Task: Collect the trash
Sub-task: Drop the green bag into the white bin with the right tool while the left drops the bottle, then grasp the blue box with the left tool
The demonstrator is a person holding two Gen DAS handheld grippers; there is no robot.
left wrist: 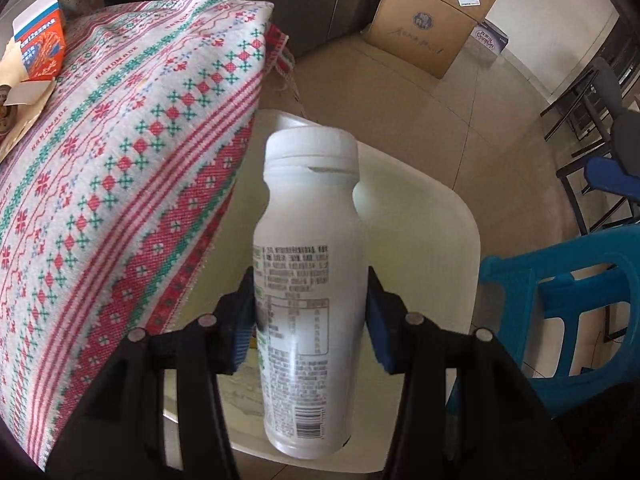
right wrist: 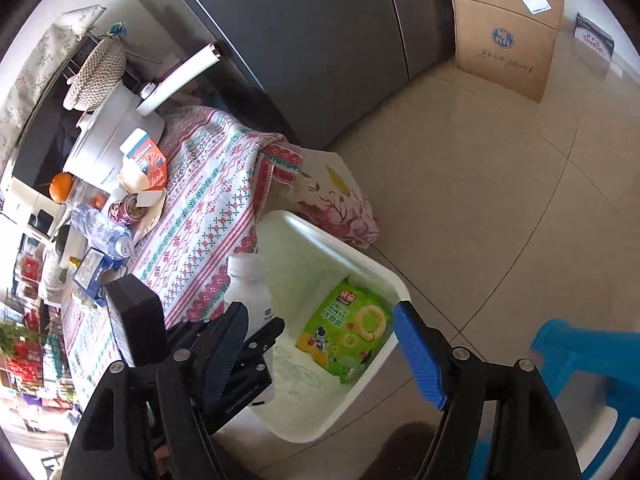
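My left gripper point(left wrist: 310, 312) is shut on a white plastic bottle point(left wrist: 308, 280) with a printed label, held above the white bin point(left wrist: 448, 216) beside the table. In the right wrist view the same bottle point(right wrist: 250, 292) hangs over the bin point(right wrist: 352, 256), which holds a green snack bag point(right wrist: 348, 330). My right gripper point(right wrist: 320, 344) is open and empty above the bin's near side. On the table lie an orange-and-white carton point(right wrist: 146, 160), a can point(right wrist: 128, 208) and a crumpled clear water bottle point(right wrist: 102, 230).
The table has a red, green and white patterned cloth point(left wrist: 132, 152). A blue plastic stool point(left wrist: 568, 304) stands right of the bin. Cardboard boxes point(left wrist: 436, 12) stand on the tiled floor by a dark cabinet. A white cooker point(right wrist: 112, 128) and an orange point(right wrist: 61, 187) sit at the table's back.
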